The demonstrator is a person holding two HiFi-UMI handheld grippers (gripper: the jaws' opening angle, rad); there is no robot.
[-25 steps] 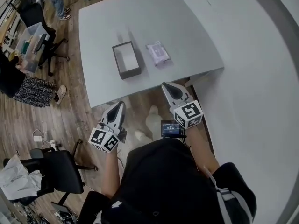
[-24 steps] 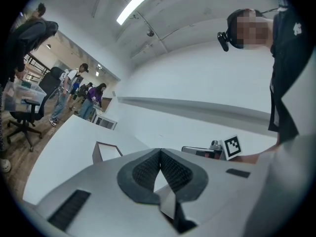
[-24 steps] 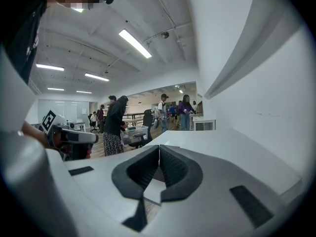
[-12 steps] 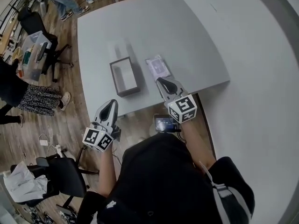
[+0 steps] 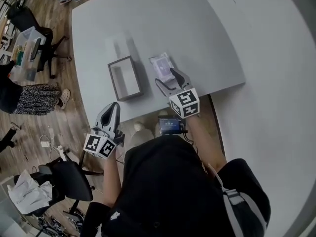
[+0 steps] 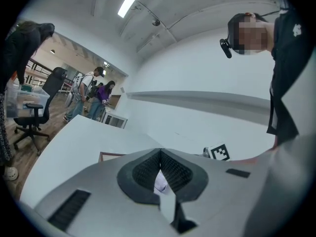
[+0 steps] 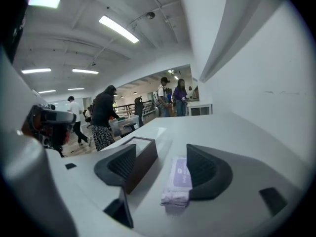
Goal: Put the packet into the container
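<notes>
Purple packet (image 5: 162, 65) lies between the opening jaws of the right hand-held gripper (image 5: 167, 78), dark container (image 5: 112, 80) just beside.

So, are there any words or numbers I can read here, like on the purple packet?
The packet: a purple label with print, too small and blurred to read.
The marker cubes: black-and-white square patterns only, no letters or numbers.
The small screen: too small to read.
So no text can be read.

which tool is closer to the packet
Right. The right tool is at the packet, jaws opening with it between them; the left tool, shut, is by the near edge of the table.
</notes>
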